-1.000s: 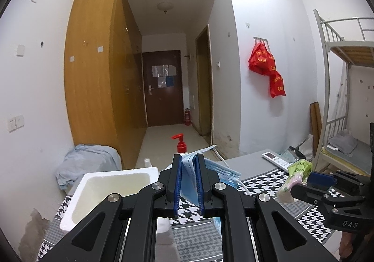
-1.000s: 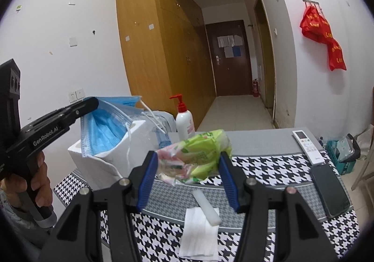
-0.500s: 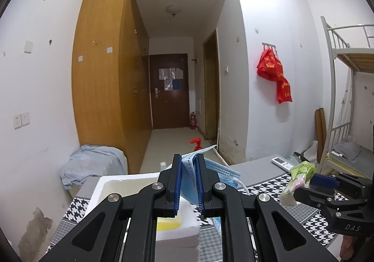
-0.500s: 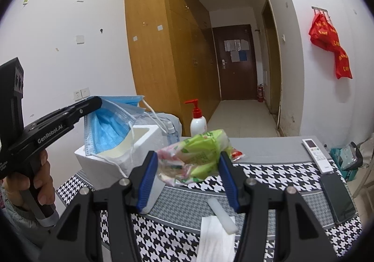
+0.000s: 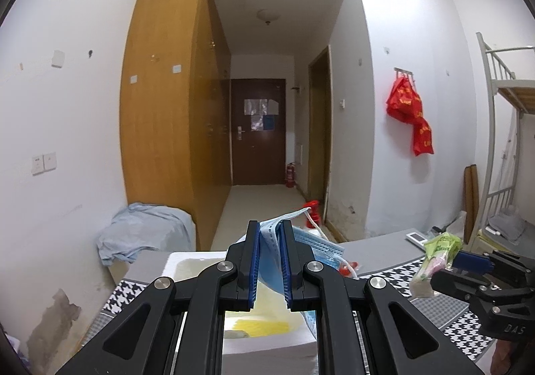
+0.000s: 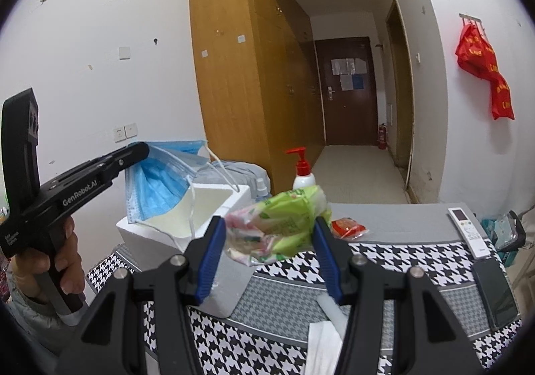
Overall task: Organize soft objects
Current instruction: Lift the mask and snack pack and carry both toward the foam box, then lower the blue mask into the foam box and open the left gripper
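Observation:
My left gripper [image 5: 270,243] is shut on a blue face mask [image 5: 302,241] and holds it above the open white foam box [image 5: 267,338]. In the right wrist view the mask [image 6: 157,184] hangs from the left gripper [image 6: 142,151] over the foam box [image 6: 214,204], its ear loops dangling into it. My right gripper [image 6: 267,241] is shut on a green and pink tissue pack [image 6: 277,224] and holds it in the air just right of the box. The pack also shows in the left wrist view [image 5: 438,251].
A houndstooth table cover [image 6: 401,258] holds a red-pump bottle [image 6: 302,174], a red packet [image 6: 347,228], a white remote [image 6: 468,231], a dark phone [image 6: 495,291] and white tissues [image 6: 324,348]. A wall stands left; a bunk bed [image 5: 501,157] right.
My left gripper has moved the mask forward over the foam box, which now lies under the fingers. My right gripper has shifted left toward the box with the tissue pack.

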The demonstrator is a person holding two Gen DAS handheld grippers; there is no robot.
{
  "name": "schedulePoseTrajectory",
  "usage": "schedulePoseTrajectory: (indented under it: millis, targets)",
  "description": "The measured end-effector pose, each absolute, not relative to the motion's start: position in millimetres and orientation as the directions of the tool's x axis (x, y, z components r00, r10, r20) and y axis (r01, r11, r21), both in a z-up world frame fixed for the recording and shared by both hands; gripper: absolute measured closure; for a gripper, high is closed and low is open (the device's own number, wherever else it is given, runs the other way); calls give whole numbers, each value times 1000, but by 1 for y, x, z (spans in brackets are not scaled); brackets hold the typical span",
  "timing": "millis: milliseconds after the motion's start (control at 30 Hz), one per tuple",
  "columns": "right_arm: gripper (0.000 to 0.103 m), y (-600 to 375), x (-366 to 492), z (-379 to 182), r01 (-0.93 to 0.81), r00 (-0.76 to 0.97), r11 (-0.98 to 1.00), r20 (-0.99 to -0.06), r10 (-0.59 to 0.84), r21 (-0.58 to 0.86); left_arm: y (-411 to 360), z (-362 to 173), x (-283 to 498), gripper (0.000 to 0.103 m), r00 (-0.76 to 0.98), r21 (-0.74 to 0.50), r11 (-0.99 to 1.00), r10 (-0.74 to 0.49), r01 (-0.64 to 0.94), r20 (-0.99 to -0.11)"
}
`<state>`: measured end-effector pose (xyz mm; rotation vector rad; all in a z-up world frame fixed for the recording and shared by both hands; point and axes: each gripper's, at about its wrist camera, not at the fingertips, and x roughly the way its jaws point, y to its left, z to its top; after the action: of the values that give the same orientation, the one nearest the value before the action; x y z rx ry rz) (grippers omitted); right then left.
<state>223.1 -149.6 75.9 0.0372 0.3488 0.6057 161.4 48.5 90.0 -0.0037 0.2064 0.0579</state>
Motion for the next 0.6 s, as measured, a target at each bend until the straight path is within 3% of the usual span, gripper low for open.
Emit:
schedulePoseTrajectory:
  millis: [600]
  targets:
    - [45,-107,224,81,-613,727,783,-314,611,104,88,75,178,90,957,-6,986,159,-166,-242]
